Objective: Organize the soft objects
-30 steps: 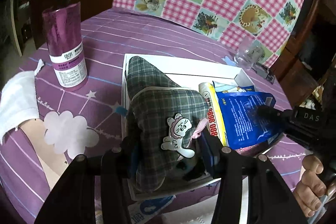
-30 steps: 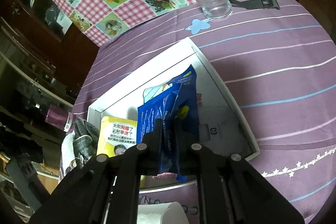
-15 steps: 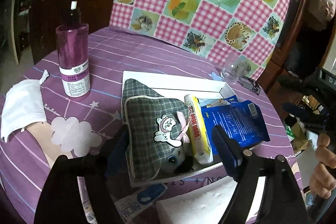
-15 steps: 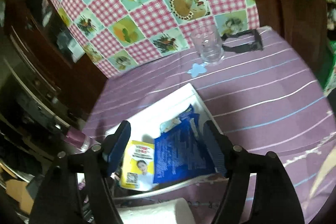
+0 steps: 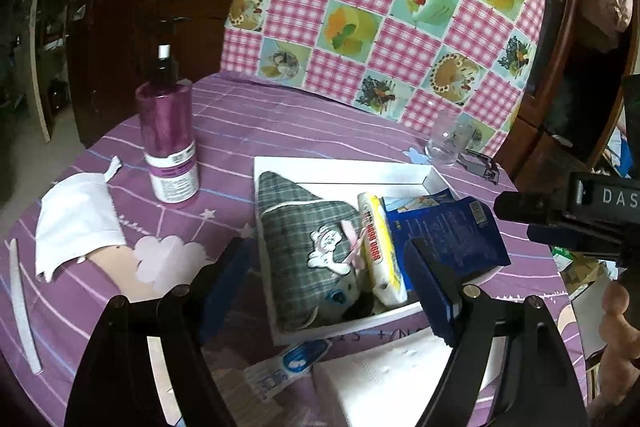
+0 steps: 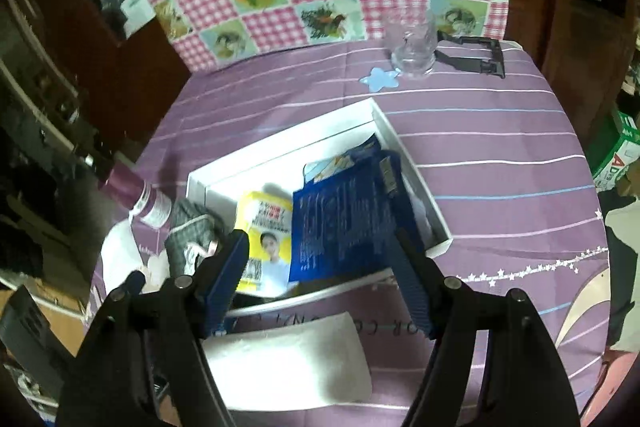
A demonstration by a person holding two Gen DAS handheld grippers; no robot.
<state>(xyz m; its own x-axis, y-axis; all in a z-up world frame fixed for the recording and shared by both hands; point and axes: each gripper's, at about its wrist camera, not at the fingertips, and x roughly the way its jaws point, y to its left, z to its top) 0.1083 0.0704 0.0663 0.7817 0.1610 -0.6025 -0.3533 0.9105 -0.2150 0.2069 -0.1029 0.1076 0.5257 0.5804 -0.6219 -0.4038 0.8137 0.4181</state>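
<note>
A white tray (image 5: 344, 169) on the purple tablecloth holds a grey plaid pouch (image 5: 308, 239) with a white bear patch, a yellow tissue pack (image 5: 378, 251) and a blue packet (image 5: 452, 231). My left gripper (image 5: 328, 271) is open and empty, above the tray's near edge. My right gripper (image 6: 320, 267) is open and empty, above the near edge of the tray (image 6: 280, 147), with the blue packet (image 6: 344, 219) and yellow pack (image 6: 266, 239) between its fingers' lines. The plaid pouch (image 6: 188, 231) lies left.
A purple bottle (image 5: 168, 143) stands left of the tray. A white cloth (image 5: 76, 219) lies further left. A white tissue pack (image 6: 288, 359) and a small blue-white sachet (image 5: 288, 363) lie in front of the tray. A glass (image 6: 412, 47) and a black clip (image 6: 472, 55) are behind.
Both grippers opened, let go of the plaid pouch and the blue packet, and pulled back and up from the tray. Both items now rest in the tray.
</note>
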